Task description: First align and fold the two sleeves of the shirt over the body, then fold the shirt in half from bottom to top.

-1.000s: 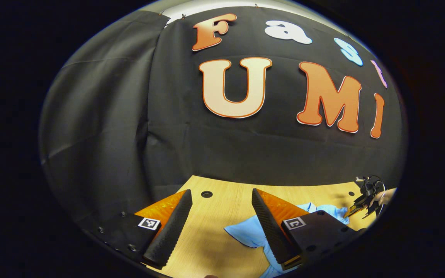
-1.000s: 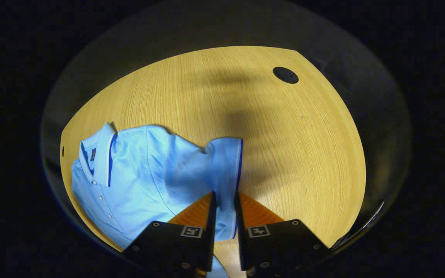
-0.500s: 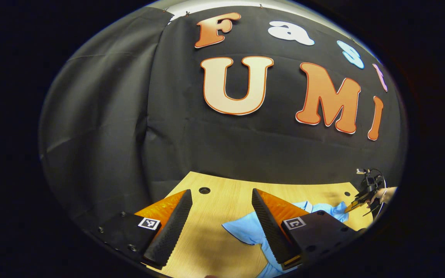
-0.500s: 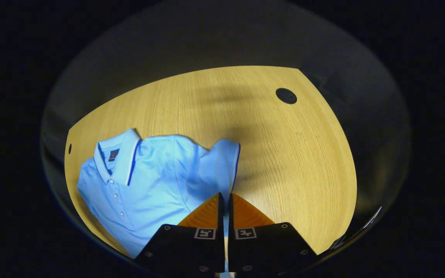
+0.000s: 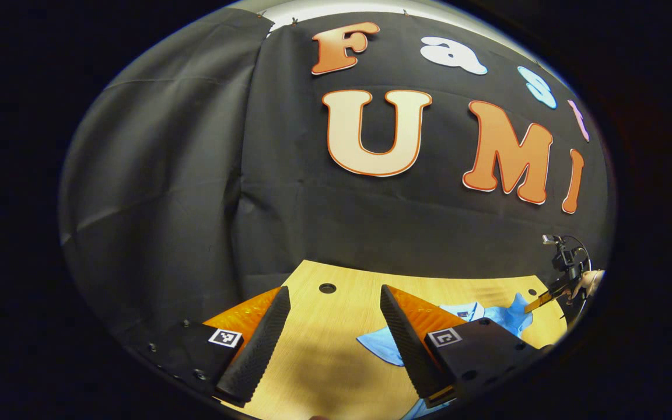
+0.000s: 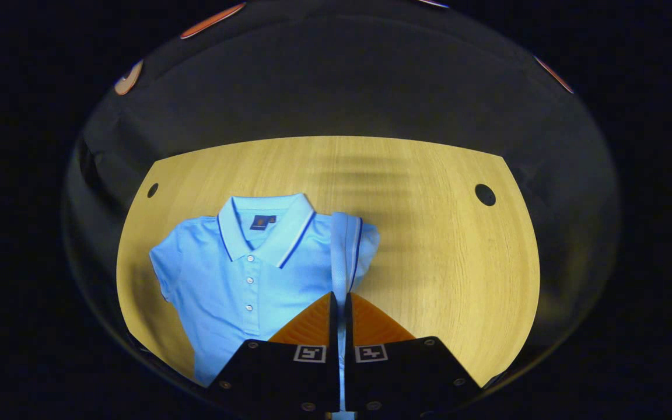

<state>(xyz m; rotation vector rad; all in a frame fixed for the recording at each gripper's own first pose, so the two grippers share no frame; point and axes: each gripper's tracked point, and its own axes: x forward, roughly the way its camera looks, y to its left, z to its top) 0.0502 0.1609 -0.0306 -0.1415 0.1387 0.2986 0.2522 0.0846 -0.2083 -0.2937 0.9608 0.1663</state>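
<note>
Left gripper view: left gripper (image 5: 331, 318) spread wide, empty, held low over the tabletop (image 5: 336, 303) and aimed toward the black cloth wall (image 5: 207, 192); light blue shirt (image 5: 502, 318) lying to the right of and beyond the right-hand finger, partly hidden behind it, one sleeve reaching out toward the gap between the fingers but not touching either; round grommet hole (image 5: 327, 288) near the far edge of the tabletop. Farther off at the right edge, right gripper (image 5: 537, 302) tilted down onto a raised corner of the shirt, with a hand (image 5: 590, 280) holding it from behind. Right gripper view: right gripper (image 6: 339, 300) closed on the sleeve (image 6: 345, 245), both fingers pressed together with a strip of blue cloth running down between them; sleeve pulled up into a narrow upright fold with a dark trimmed hem, standing just beside the collar (image 6: 266, 224); shirt (image 6: 242, 280) spread flat on the tabletop (image 6: 447, 262), buttons up, collar at the far end, other sleeve lying out flat at the left; gripper pointed steeply down from above the shirt's right shoulder.
</note>
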